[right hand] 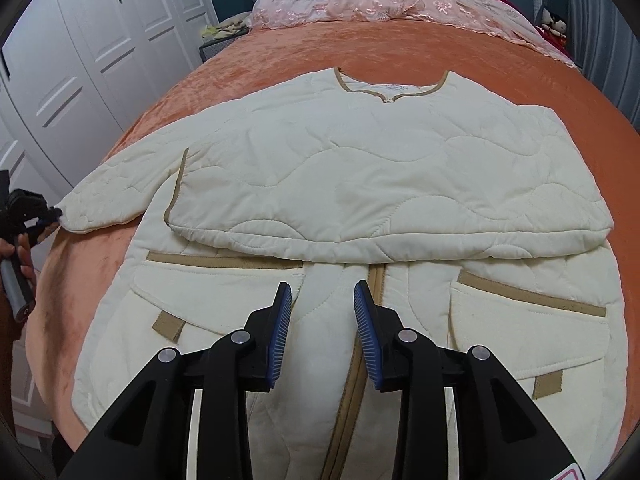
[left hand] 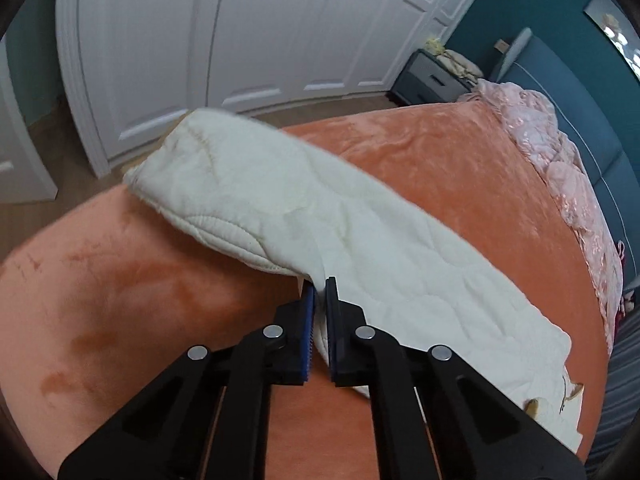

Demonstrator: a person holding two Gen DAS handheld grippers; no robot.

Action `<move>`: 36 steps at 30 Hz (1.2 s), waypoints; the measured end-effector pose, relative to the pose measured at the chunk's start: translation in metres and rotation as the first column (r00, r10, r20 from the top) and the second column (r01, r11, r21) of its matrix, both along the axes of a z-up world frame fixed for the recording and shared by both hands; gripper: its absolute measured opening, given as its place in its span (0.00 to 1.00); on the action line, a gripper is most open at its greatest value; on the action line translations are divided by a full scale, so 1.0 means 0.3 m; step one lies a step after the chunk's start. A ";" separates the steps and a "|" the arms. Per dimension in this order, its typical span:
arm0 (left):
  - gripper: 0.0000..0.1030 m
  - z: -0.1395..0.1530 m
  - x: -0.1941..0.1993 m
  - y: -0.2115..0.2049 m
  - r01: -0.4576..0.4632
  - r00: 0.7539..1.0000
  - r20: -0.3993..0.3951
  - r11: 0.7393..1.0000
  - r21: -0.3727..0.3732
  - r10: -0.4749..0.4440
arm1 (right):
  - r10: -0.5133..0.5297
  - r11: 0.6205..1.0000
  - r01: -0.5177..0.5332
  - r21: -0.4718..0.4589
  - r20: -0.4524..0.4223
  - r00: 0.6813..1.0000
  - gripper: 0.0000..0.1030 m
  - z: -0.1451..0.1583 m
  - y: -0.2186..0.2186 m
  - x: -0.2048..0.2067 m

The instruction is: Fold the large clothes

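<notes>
Your left gripper [left hand: 320, 286] jaws pinch the quilted jacket's [right hand: 360, 168] sleeve cuff [left hand: 316, 320]; your right gripper [right hand: 322, 294] jaws gape, zipper [right hand: 374, 276] just beyond them.

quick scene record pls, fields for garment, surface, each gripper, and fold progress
garment: cream quilted jacket with tan trim, lying front up
surface: orange bedspread
left gripper: shut on the cuff of the left sleeve, sleeve stretched outward
right gripper: open, over the jacket's lower front, gripping nothing
fold progress: right sleeve already laid across the chest; left sleeve not yet folded in
background: pink bedding, white wardrobe
</notes>
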State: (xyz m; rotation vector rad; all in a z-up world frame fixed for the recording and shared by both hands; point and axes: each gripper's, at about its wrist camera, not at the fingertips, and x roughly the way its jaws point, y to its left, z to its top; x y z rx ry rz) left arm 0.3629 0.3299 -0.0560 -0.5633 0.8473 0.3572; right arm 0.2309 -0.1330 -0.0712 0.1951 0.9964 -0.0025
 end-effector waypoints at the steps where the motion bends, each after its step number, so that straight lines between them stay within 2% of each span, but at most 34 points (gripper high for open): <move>1: 0.04 0.058 0.012 -0.050 0.036 0.999 0.031 0.999 0.021 -0.037 | -0.007 1.000 0.007 0.006 0.002 1.000 0.32 0.002 -0.009 -0.005; 3: 0.04 0.182 0.031 -0.176 0.118 0.988 0.095 0.991 0.064 -0.123 | -0.019 1.000 0.019 0.021 0.004 1.000 0.32 0.003 -0.029 -0.016; 4: 0.04 0.252 0.039 -0.259 0.169 0.975 0.132 0.982 0.089 -0.180 | -0.024 0.999 0.024 0.027 0.005 1.000 0.32 0.004 -0.039 -0.023; 6: 0.04 0.378 0.032 -0.442 0.273 0.935 0.191 0.951 0.146 -0.297 | -0.033 0.999 0.032 0.035 0.008 0.999 0.32 0.005 -0.063 -0.040; 7: 0.04 0.438 0.026 -0.548 0.333 0.905 0.218 0.927 0.176 -0.366 | -0.039 0.998 0.038 0.041 0.008 0.999 0.32 0.006 -0.077 -0.049; 9: 0.04 0.531 0.005 -0.768 0.447 0.833 0.254 0.868 0.217 -0.492 | -0.058 0.997 0.058 0.050 0.012 0.998 0.32 0.009 -0.109 -0.072; 11: 0.04 0.579 -0.024 -0.990 0.571 0.746 0.265 0.791 0.220 -0.611 | -0.081 0.995 0.080 0.057 0.014 0.997 0.32 0.012 -0.147 -0.097; 13: 0.06 0.573 -0.072 -1.217 0.683 0.656 0.250 0.701 0.205 -0.712 | -0.106 0.993 0.105 0.060 0.016 0.994 0.32 0.015 -0.192 -0.123; 14: 0.08 0.546 -0.100 -1.321 0.724 0.620 0.228 0.660 0.202 -0.751 | -0.119 0.991 0.118 0.057 0.017 0.993 0.32 0.017 -0.219 -0.136; 16: 0.17 0.471 -0.150 -1.456 0.768 0.588 0.187 0.616 0.179 -0.787 | -0.143 0.989 0.142 0.038 0.018 0.990 0.35 0.018 -0.273 -0.156; 17: 0.21 0.429 -0.168 -1.489 0.778 0.588 0.176 0.612 0.144 -0.789 | -0.157 0.987 0.157 0.028 0.018 0.987 0.37 0.018 -0.302 -0.169; 18: 0.22 0.393 -0.185 -1.500 0.787 0.591 0.176 0.611 0.091 -0.787 | -0.171 0.985 0.170 0.026 0.018 0.985 0.38 0.016 -0.328 -0.182; 20: 0.24 0.324 -0.200 -1.483 0.783 0.615 0.172 0.622 -0.012 -0.770 | -0.188 0.982 0.187 0.028 0.016 0.982 0.38 0.012 -0.379 -0.201; 22: 0.24 0.267 -0.202 -1.434 0.748 0.660 0.156 0.662 -0.045 -0.735 | -0.200 0.979 0.199 0.032 0.021 0.980 0.38 0.016 -0.416 -0.202; 25: 0.24 0.189 -0.191 -1.310 0.657 0.753 0.111 0.750 -0.078 -0.649 | -0.231 0.970 0.226 0.094 0.044 0.972 0.38 0.032 -0.491 -0.155; 28: 0.24 0.114 -0.142 -1.146 0.552 0.833 0.067 0.821 -0.144 -0.548 | -0.270 0.952 0.255 0.170 0.073 0.960 0.40 0.051 -0.558 -0.075; 30: 0.24 0.063 -0.110 -1.039 0.487 0.871 0.043 0.851 -0.196 -0.489 | -0.301 0.940 0.282 0.193 0.076 0.951 0.42 0.052 -0.599 -0.014; 32: 0.24 0.017 -0.080 -0.932 0.422 0.903 0.024 0.873 -0.245 -0.430 | -0.346 0.929 0.330 0.168 0.080 0.935 0.42 0.056 -0.633 0.031; 34: 0.24 -0.028 -0.055 -0.842 0.358 0.928 0.010 0.888 -0.289 -0.371 | -0.393 0.913 0.378 0.151 0.088 0.915 0.42 0.059 -0.668 0.047; 36: 0.24 -0.073 -0.038 -0.766 0.308 0.945 -0.001 0.891 -0.334 -0.327 | -0.436 0.895 0.423 0.142 0.079 0.897 0.46 0.043 -0.708 0.048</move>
